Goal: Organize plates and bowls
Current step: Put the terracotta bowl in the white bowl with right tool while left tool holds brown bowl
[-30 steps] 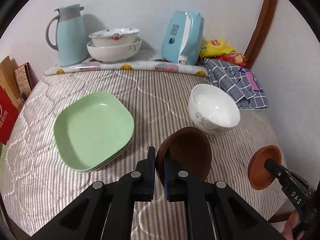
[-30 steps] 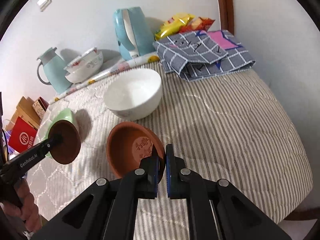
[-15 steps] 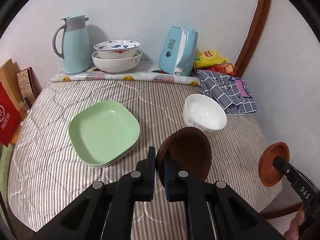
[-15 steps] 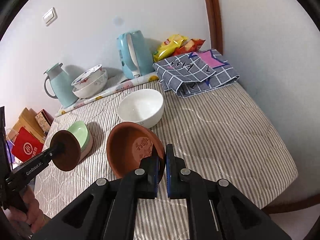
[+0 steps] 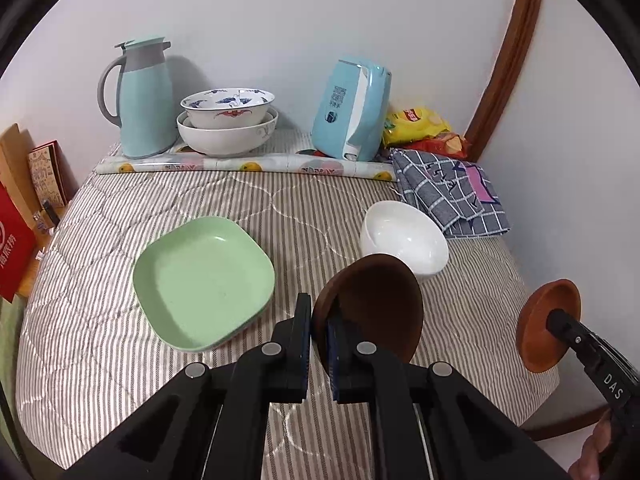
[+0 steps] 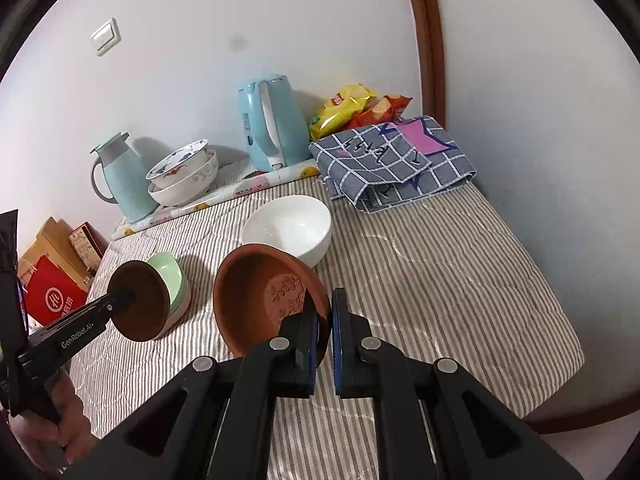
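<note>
Two grippers each clenched a dish above the bed: left gripper [image 5: 319, 330] the dark brown bowl [image 5: 372, 308], right gripper [image 6: 325, 330] the terracotta bowl [image 6: 264, 300], white bowl [image 6: 290, 228] at twelve o'clock

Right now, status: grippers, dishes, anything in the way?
Left gripper shut on dark brown dish. Right gripper shut on terracotta dish. Both airborne. White bowl, green plates ahead.

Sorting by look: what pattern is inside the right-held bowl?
Terracotta bowl, embossed floral sprig; right wrist view.
</note>
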The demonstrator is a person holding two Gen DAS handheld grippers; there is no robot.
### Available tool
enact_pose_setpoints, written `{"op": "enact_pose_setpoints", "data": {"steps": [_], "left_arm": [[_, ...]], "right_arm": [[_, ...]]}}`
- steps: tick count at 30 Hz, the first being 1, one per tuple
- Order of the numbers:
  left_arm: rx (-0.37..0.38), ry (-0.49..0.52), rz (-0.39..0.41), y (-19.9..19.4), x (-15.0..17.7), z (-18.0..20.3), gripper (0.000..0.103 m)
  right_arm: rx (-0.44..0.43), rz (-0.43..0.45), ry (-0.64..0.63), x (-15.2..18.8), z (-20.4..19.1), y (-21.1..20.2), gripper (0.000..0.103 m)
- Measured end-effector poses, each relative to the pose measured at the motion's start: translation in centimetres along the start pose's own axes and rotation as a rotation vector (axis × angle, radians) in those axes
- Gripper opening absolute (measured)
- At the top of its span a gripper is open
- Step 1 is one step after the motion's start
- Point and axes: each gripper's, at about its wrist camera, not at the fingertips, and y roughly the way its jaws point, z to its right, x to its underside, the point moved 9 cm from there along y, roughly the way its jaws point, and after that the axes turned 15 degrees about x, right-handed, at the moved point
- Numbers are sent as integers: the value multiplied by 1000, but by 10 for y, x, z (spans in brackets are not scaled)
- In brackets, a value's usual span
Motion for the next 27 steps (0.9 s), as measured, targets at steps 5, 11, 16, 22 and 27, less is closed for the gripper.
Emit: {"op": "enact_pose_setpoints", "data": {"steps": [5, 11, 16, 22, 27], "left_arm": [[-22, -6, -6, 5, -9, -10, 8], [-37, -14, -11, 15, -22, -19, 8], [-40, -18, -12, 25, -32, -24, 8], [-37, -22, -22, 40, -41, -29, 8], [-41, -25, -33, 52, -45, -36, 8]], "right_arm": [[-23, -8, 0, -10, -14, 14, 6], [-43, -27, -8, -21, -31, 34, 6], [-48, -35, -10, -34, -41, 52, 6], [-40, -48, -10, -47, -50, 75, 6], [-31, -62, -13, -55, -55, 97, 6]]}}
